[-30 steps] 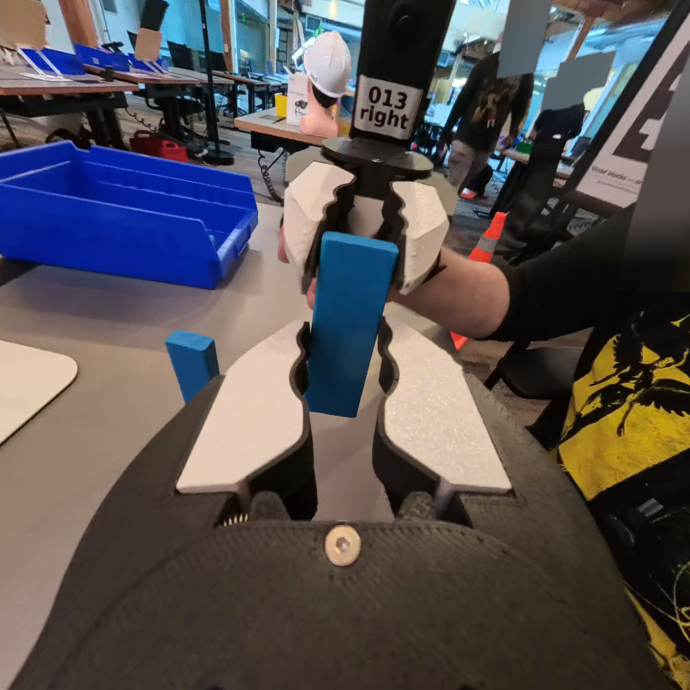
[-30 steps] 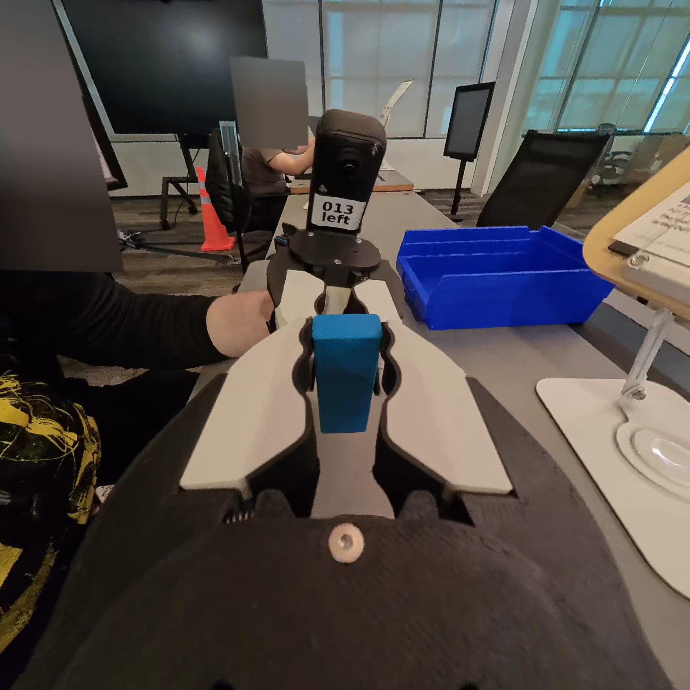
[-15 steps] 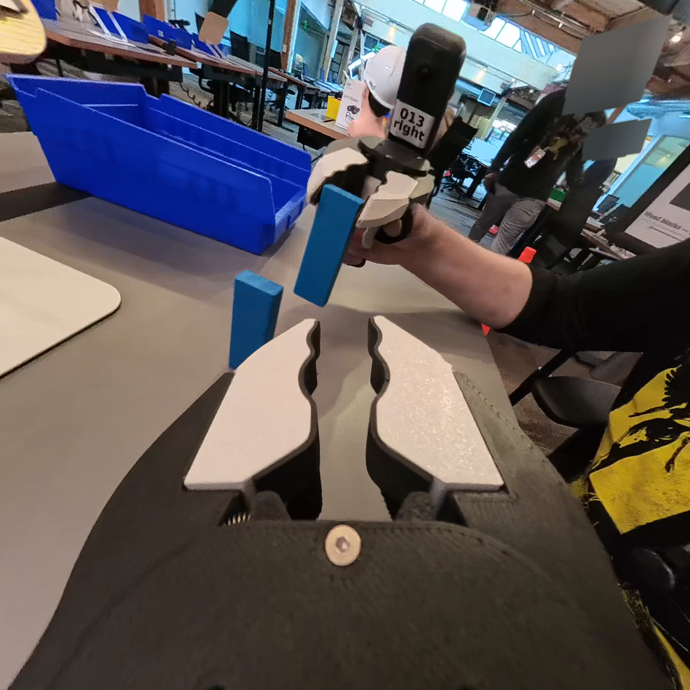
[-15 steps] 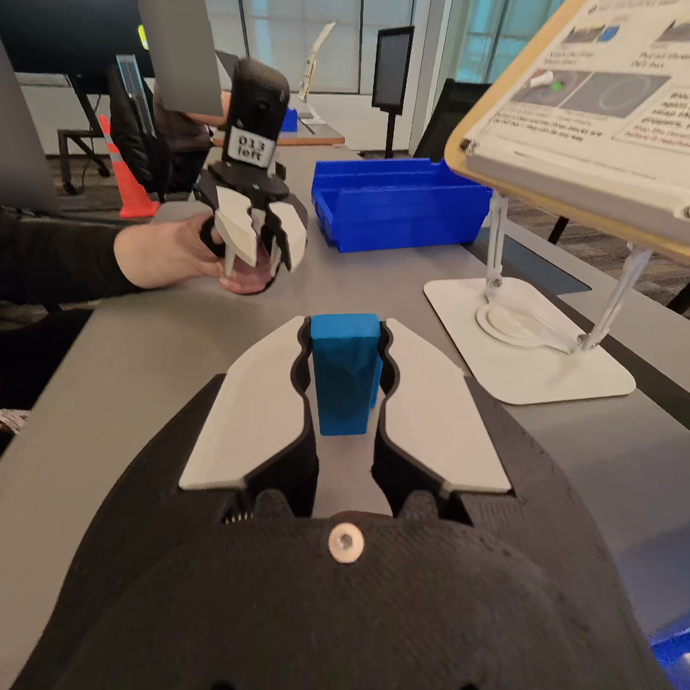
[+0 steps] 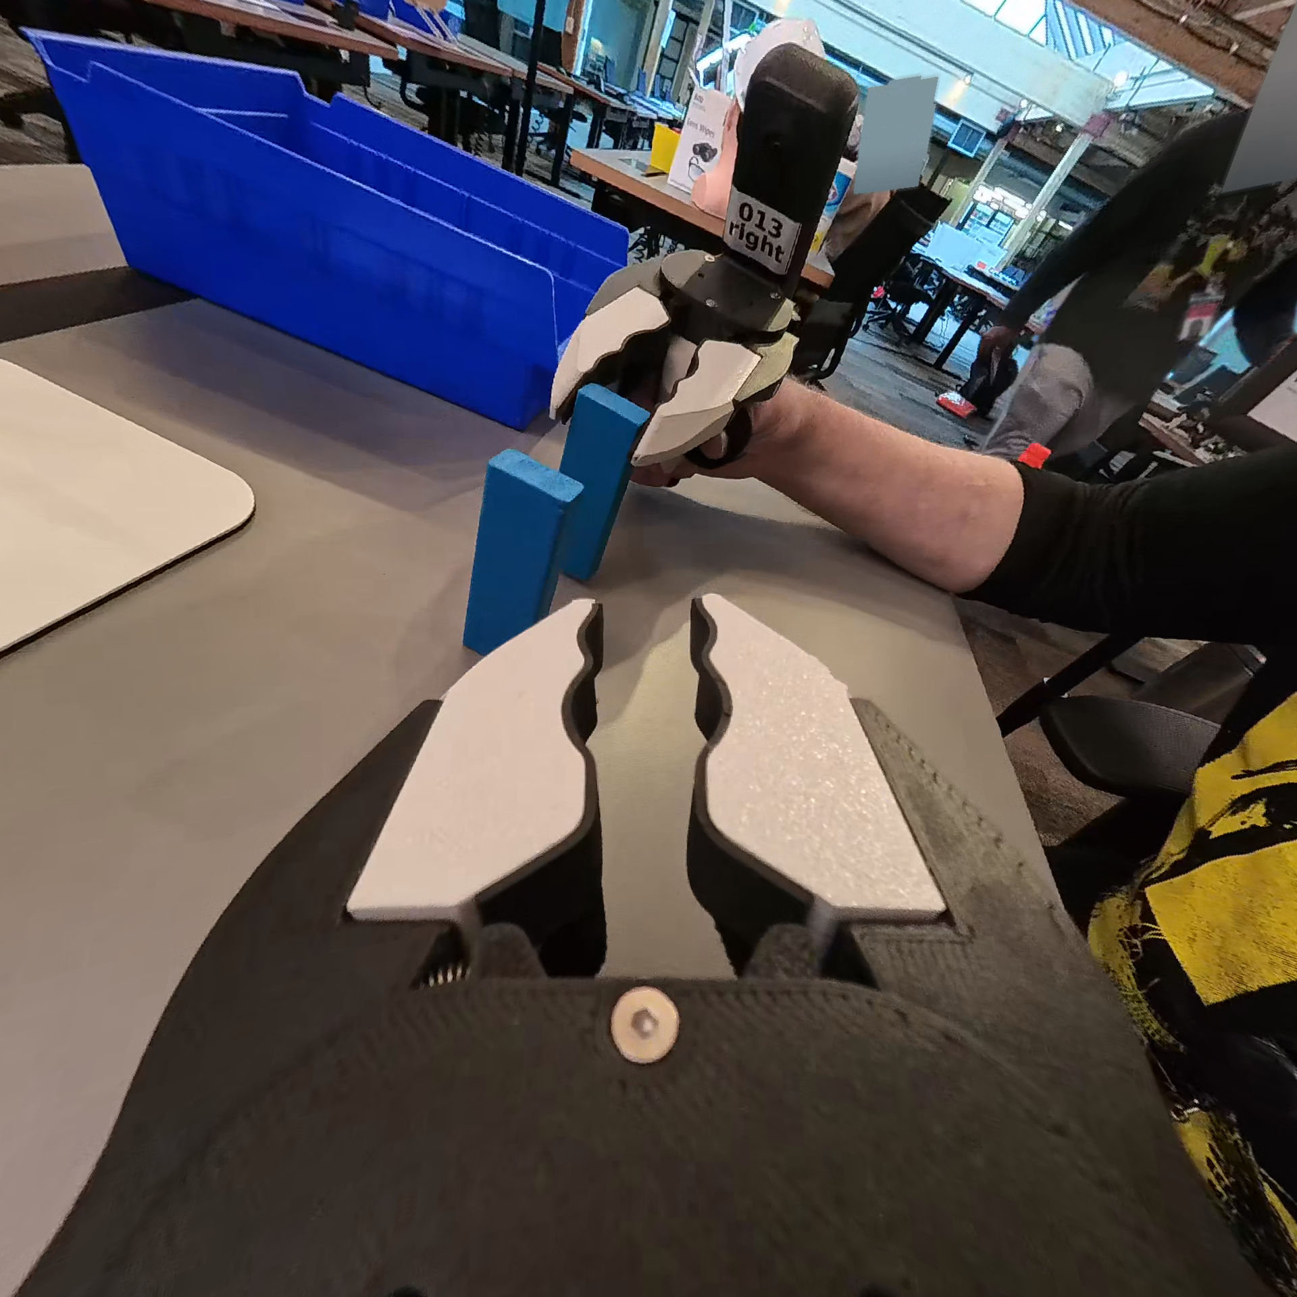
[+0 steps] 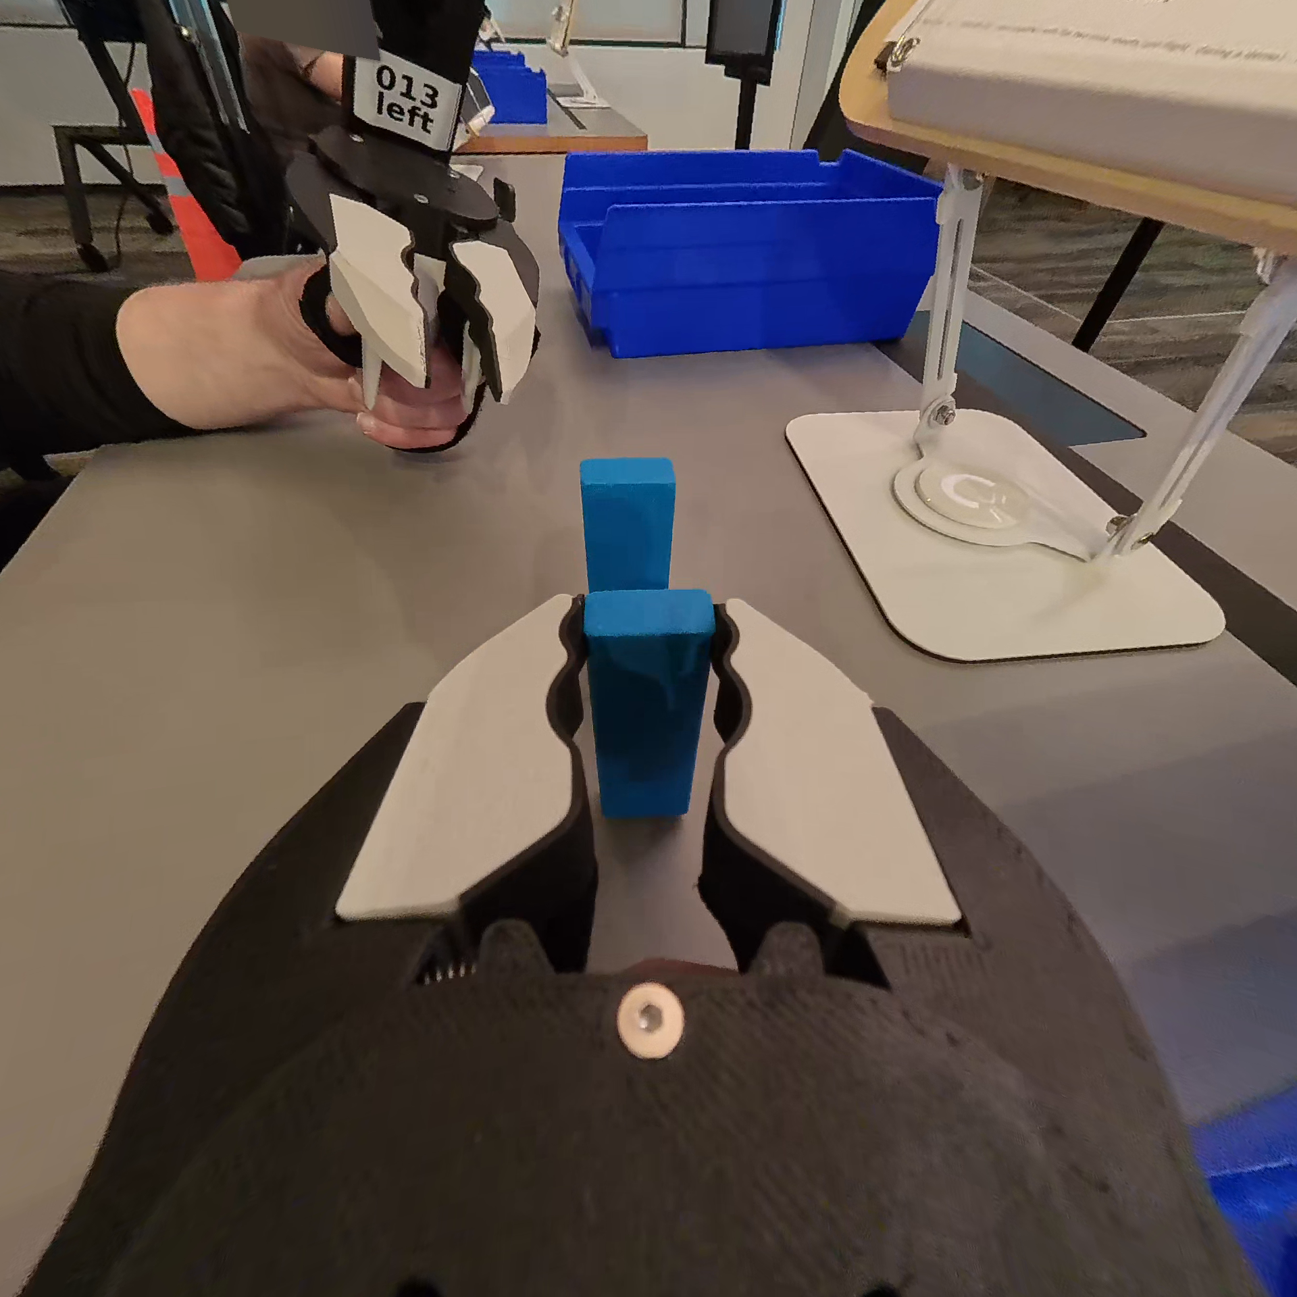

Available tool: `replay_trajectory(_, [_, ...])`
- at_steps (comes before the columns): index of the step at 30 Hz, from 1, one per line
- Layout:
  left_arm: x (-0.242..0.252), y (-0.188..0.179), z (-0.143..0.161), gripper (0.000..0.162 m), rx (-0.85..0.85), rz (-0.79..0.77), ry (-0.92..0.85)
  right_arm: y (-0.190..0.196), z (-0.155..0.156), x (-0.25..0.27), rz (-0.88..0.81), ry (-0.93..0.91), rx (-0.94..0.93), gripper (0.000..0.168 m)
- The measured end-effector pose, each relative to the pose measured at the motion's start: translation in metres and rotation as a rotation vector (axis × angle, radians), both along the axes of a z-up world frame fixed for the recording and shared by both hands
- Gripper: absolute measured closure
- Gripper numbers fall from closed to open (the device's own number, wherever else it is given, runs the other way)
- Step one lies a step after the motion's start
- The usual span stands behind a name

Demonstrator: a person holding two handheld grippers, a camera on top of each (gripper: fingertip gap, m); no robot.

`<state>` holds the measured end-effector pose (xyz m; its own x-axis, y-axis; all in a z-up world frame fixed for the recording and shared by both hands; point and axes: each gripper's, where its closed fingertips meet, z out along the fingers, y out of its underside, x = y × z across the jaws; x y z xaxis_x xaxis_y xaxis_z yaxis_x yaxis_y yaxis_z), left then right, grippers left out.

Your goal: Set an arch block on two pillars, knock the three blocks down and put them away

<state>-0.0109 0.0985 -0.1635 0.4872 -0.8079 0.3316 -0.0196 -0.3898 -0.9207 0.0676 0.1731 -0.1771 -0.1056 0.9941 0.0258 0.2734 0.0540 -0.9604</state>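
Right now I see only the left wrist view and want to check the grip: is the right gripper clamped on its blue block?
Observer: Yes, the right gripper presses both sides of the held blue block.
Operator: Lined up with the other pillar?
Observer: The standing pillar shows just beyond, offset slightly left.
Operator: Any arch block?
Observer: None visible; only a white stand with a tilted board, to the right.
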Motion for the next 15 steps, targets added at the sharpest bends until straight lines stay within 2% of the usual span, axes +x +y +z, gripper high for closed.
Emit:
replay_trajectory(10, [0.0007, 0.0019, -0.004, 0.137, -0.009, 0.001, 0.006, 0.0004, -0.0045, 0.0004, 0.01, 0.0, -0.015, 0.134])
replay_trajectory(15, [0.0018, 0.0024, -0.0058, 0.136, -0.011, -0.002, 0.016, 0.0004, -0.0043, 0.0, 0.012, 0.004, -0.02, 0.122])
